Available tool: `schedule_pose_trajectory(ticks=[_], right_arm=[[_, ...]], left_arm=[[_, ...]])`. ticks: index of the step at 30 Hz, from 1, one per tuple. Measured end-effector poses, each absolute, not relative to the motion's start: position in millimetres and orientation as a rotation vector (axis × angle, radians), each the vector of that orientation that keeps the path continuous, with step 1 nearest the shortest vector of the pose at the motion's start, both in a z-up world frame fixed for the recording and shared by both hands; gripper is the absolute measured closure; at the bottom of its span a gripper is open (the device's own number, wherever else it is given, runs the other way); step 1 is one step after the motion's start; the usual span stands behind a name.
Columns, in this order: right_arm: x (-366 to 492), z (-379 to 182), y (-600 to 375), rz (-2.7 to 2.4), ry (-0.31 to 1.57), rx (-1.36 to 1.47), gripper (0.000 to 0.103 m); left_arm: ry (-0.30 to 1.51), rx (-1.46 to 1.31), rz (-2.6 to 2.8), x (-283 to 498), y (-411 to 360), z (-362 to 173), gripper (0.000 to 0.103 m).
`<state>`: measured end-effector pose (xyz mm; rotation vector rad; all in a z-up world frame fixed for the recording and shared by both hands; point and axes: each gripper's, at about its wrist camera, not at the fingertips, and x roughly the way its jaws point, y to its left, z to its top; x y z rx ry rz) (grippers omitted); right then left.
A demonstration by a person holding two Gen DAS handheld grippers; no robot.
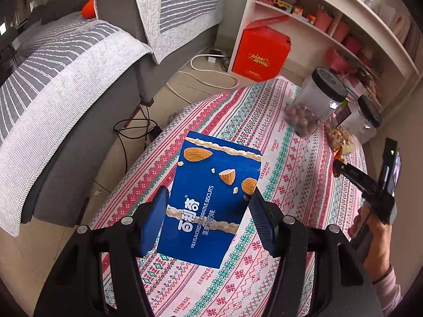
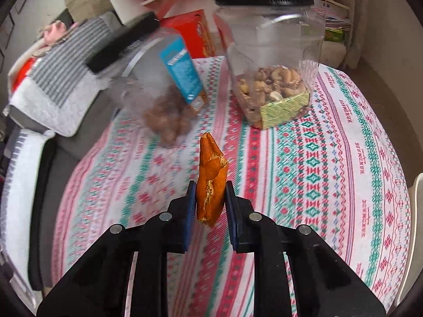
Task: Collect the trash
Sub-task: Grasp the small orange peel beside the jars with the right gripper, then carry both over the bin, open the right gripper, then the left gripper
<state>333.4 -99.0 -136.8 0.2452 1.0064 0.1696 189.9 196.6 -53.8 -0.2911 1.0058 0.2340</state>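
My left gripper (image 1: 208, 206) is shut on a blue biscuit box (image 1: 211, 200) with almond pictures and holds it above the patterned tablecloth (image 1: 277, 237). My right gripper (image 2: 210, 200) is shut on a piece of orange peel (image 2: 211, 179), held upright above the tablecloth (image 2: 317, 185). The right gripper with the peel also shows at the right edge of the left wrist view (image 1: 341, 166).
Two clear jars with black lids hold nuts: one tilted and blurred (image 2: 158, 84), one upright (image 2: 272, 60). They also show in the left wrist view (image 1: 317, 100). A grey sofa (image 1: 66, 92) stands left of the table. A white shelf (image 1: 330, 26) and a red box (image 1: 261, 50) stand behind.
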Motion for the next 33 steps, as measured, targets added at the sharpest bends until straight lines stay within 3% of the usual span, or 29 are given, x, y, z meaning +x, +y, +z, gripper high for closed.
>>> schedule_pose_trajectory(ticks=[11,33], right_arm=[[252,-88,-99,0.309,0.957,0.231,0.083],[224,-59,-214,0.194,0.837,0.369,0.082]], left_arm=[[0.995,-0.296,0.193,185,184,-50,0.043],[0.993,-0.121,0.016,207,55,-65,0.043]])
